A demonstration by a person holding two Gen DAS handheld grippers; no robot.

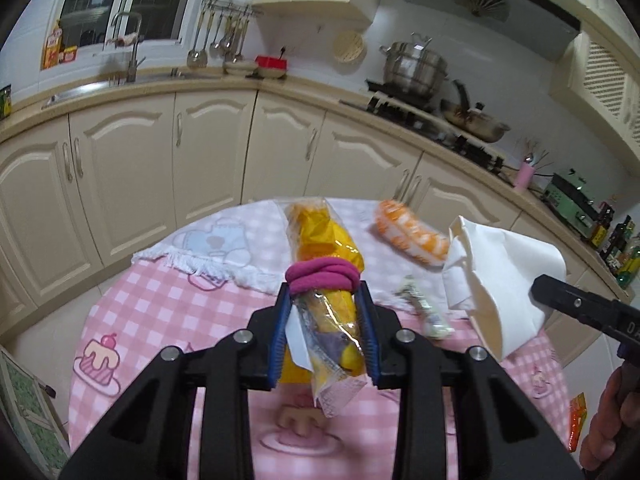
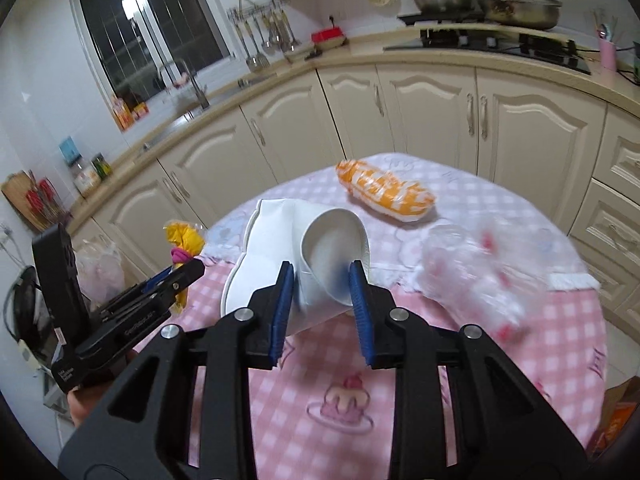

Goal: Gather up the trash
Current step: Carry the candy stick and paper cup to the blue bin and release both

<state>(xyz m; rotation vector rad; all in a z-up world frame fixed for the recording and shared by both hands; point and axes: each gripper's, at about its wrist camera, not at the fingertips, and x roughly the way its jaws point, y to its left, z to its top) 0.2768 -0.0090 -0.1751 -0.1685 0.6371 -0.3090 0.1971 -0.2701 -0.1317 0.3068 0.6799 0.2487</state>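
Note:
My left gripper (image 1: pixel 325 296) is shut on a yellow snack bag (image 1: pixel 326 240) with a magenta band around it, held above the pink checked table (image 1: pixel 152 312). It also shows in the right wrist view (image 2: pixel 184 240). My right gripper (image 2: pixel 322 276) is shut on a white paper cup (image 2: pixel 334 256) lying on its side, with white paper (image 2: pixel 272 220) bunched around it. In the left wrist view the cup and paper (image 1: pixel 496 276) sit at the right. An orange-and-white wrapper (image 2: pixel 386 192) lies further back on the table.
A crumpled clear plastic bag (image 2: pixel 472 276) with red print lies right of the cup. A small silvery wrapper (image 1: pixel 424 308) lies on the cloth. A white fringed towel (image 1: pixel 208 248) covers the table's far part. Cream cabinets (image 1: pixel 132 168) and the counter curve behind.

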